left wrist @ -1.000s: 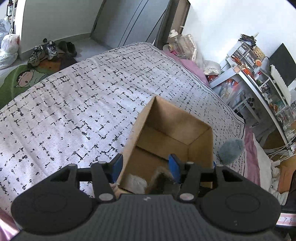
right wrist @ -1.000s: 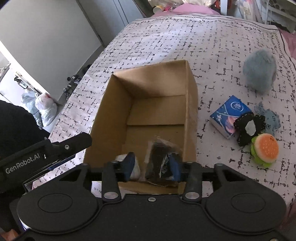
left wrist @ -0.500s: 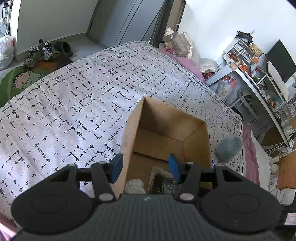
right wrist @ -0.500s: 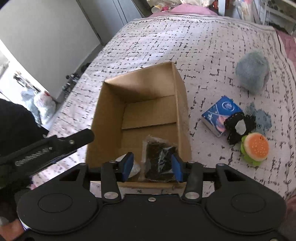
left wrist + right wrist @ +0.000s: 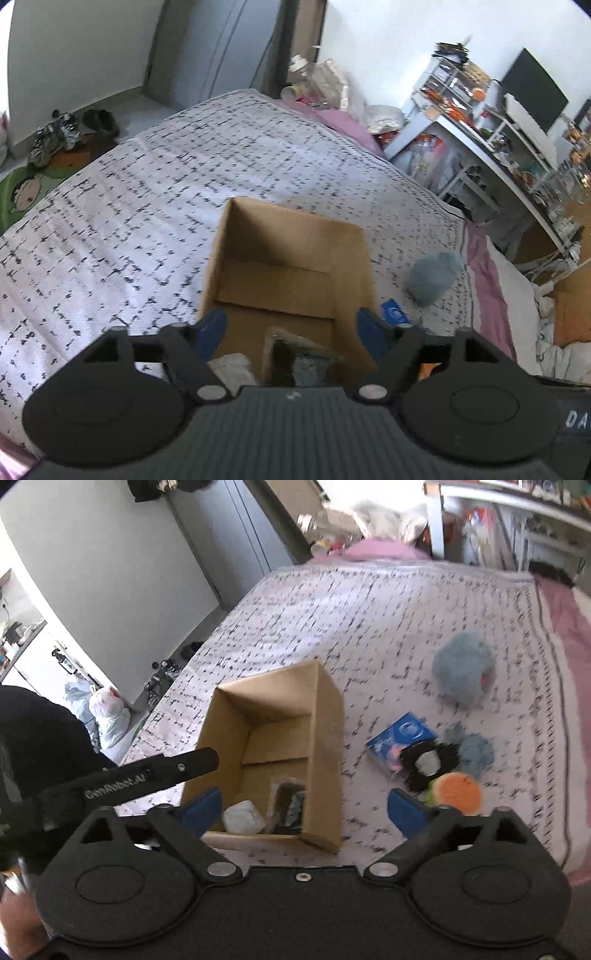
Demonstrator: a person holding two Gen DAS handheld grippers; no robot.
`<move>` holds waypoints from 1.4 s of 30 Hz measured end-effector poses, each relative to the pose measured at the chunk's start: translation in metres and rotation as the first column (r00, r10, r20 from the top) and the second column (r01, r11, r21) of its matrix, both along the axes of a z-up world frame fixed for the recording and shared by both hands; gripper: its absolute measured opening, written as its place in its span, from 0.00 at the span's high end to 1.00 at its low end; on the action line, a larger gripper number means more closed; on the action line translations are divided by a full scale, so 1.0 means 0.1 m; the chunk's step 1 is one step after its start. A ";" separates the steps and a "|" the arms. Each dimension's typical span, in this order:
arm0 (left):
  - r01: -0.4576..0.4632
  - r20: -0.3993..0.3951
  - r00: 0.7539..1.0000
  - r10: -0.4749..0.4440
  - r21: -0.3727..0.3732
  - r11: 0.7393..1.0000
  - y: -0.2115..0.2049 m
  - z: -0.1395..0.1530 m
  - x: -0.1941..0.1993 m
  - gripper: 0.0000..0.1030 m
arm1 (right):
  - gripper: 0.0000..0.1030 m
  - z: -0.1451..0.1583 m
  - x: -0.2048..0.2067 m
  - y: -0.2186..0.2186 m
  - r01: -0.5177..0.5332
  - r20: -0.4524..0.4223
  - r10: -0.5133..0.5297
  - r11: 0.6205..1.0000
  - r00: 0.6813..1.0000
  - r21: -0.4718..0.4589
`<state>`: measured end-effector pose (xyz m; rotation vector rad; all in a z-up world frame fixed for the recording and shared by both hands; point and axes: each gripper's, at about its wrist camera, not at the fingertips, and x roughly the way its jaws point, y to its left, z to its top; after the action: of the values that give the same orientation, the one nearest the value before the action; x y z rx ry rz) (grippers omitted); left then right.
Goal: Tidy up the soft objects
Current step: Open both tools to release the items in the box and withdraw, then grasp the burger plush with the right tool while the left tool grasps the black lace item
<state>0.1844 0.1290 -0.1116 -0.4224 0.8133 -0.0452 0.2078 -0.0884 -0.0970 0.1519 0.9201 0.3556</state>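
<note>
An open cardboard box (image 5: pixel 328 738) stands on the patterned bed; it also shows in the left wrist view (image 5: pixel 351 258). Inside lie a white soft bundle (image 5: pixel 243 818) and a dark item in clear wrap (image 5: pixel 290 806). My right gripper (image 5: pixel 304 808) is open and empty, raised above the box's near end. My left gripper (image 5: pixel 291 330) is open and empty above the same end. To the right of the box lie a blue fluffy toy (image 5: pixel 461 668), a blue packet (image 5: pixel 400 738), a black-and-white plush (image 5: pixel 428 762), a small blue plush (image 5: pixel 476 749) and a burger plush (image 5: pixel 456 792).
The bed's black-and-white cover (image 5: pixel 129 221) stretches to the left and behind the box. A cluttered desk with shelves (image 5: pixel 498 129) stands beyond the bed's right edge. Shoes (image 5: pixel 62 129) lie on the floor at the far left. The left gripper's body (image 5: pixel 147 775) reaches in beside the box.
Both grippers have opened wide and pulled up and back from the box. The dark wrapped item, held by the right gripper a second ago, now lies in the box.
</note>
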 end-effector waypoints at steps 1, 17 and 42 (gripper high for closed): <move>0.002 -0.002 1.000 -0.002 -0.002 1.000 -0.03 0.02 -0.01 0.19 | 0.04 0.00 -0.01 -0.04 0.002 0.002 -0.002 1.000 1.000 -0.002; 0.095 -0.018 0.995 -0.094 0.099 0.990 -0.73 0.26 0.03 0.06 | 0.00 -0.15 -0.01 -0.97 0.132 -0.033 -0.130 0.989 0.991 0.067; 0.195 -0.113 0.976 -0.185 0.082 0.977 -1.47 0.14 0.46 0.09 | 0.19 -0.80 0.30 -1.53 0.333 -0.199 -0.292 0.918 0.935 0.218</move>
<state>0.2300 -0.0181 -0.0973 -0.2598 0.9545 -0.1642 0.2377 -0.2409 -0.1769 0.5609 0.9923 0.1587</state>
